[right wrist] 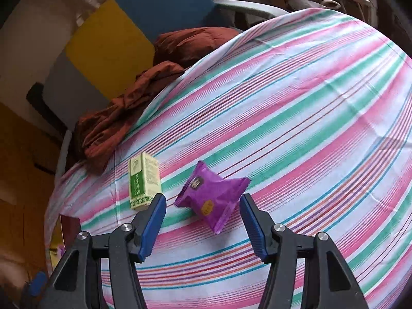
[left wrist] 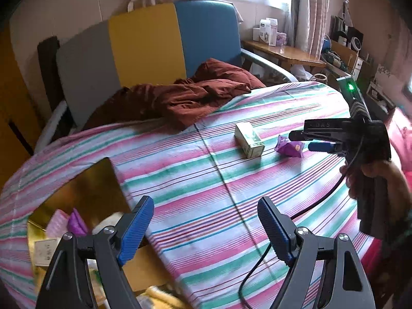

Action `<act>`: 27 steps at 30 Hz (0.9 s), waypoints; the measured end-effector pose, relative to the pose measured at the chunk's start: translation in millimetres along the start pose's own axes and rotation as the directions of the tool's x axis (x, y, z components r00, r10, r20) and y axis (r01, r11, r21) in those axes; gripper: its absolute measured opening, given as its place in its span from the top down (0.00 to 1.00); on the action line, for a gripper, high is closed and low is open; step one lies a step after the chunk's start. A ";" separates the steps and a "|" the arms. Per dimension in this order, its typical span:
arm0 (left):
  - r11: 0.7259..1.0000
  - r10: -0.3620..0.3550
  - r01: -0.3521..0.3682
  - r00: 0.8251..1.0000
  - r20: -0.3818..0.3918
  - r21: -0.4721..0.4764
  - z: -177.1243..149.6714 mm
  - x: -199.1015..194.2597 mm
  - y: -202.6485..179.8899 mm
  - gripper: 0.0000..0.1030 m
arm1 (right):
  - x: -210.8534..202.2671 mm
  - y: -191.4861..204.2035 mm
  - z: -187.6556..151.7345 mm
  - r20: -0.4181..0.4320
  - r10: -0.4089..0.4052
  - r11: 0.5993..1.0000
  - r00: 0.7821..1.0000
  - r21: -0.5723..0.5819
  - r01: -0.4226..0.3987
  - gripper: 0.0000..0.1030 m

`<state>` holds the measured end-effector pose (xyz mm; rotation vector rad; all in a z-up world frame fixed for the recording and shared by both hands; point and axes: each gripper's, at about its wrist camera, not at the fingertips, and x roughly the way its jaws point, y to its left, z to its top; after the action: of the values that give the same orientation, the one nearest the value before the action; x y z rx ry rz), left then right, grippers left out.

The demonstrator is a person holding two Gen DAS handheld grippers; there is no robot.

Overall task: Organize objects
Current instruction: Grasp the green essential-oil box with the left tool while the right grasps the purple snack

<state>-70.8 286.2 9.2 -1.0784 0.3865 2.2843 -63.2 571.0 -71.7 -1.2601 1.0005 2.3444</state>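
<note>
A purple snack packet [right wrist: 212, 195] lies on the striped tablecloth [right wrist: 296, 118], with a pale green and white box [right wrist: 144, 182] lying just left of it. My right gripper [right wrist: 203, 200] is open, its blue pads on either side of the packet's near end, not touching it. In the left wrist view the packet [left wrist: 289, 148] and box [left wrist: 249, 140] lie mid-table, and the right gripper [left wrist: 306, 141] reaches in from the right. My left gripper [left wrist: 206, 204] is open and empty, low at the table's near left by a gold-lined box [left wrist: 85, 193].
The gold-lined box holds a purple packet [left wrist: 76, 222], a pink item and other small packages. A brown quilt [left wrist: 185, 95] is heaped at the table's far edge in front of a grey, yellow and blue chair [left wrist: 144, 38]. A black cable [left wrist: 257, 265] trails across the near cloth.
</note>
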 end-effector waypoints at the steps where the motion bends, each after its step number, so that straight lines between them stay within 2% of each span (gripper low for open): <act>1: 1.000 -0.016 0.016 1.000 -0.011 -0.010 3.9 3.6 -1.0 0.19 | 0.3 -1.4 1.0 0.003 -0.006 1.000 1.000 0.007 0.006 0.42; 5: 0.998 -0.054 0.052 0.998 -0.041 -0.047 15.3 16.8 -3.3 0.19 | 9.9 0.7 2.6 -0.010 -0.026 1.000 1.000 0.005 0.026 0.42; 10: 0.989 -0.103 0.093 0.991 -0.086 -0.117 29.3 37.6 -4.0 0.19 | 19.0 14.2 4.0 0.001 -0.091 0.993 0.996 -0.077 0.091 0.42; 20: 0.975 -0.128 0.102 0.984 -0.125 -0.197 48.3 68.3 -5.4 0.19 | 41.5 20.3 5.9 -0.032 -0.140 0.981 0.990 -0.142 0.134 0.42; 21: 0.974 -0.129 0.102 0.983 -0.128 -0.202 49.5 70.6 -6.2 0.19 | 42.7 21.9 4.5 -0.033 -0.155 0.976 0.987 -0.156 0.148 0.47; 22: 0.974 -0.130 0.102 0.983 -0.131 -0.203 51.2 74.0 -8.0 0.19 | 42.9 22.9 3.7 -0.039 -0.159 0.974 0.987 -0.168 0.150 0.60; 27: 0.978 -0.122 0.095 0.983 -0.140 -0.185 57.9 88.4 -17.6 0.20 | 34.3 22.2 3.4 -0.024 -0.184 0.969 0.983 -0.173 0.177 0.65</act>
<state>-140.0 361.3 -23.0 -1.3336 0.1797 2.1785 -97.1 555.3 -88.8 -1.4019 0.6754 2.3097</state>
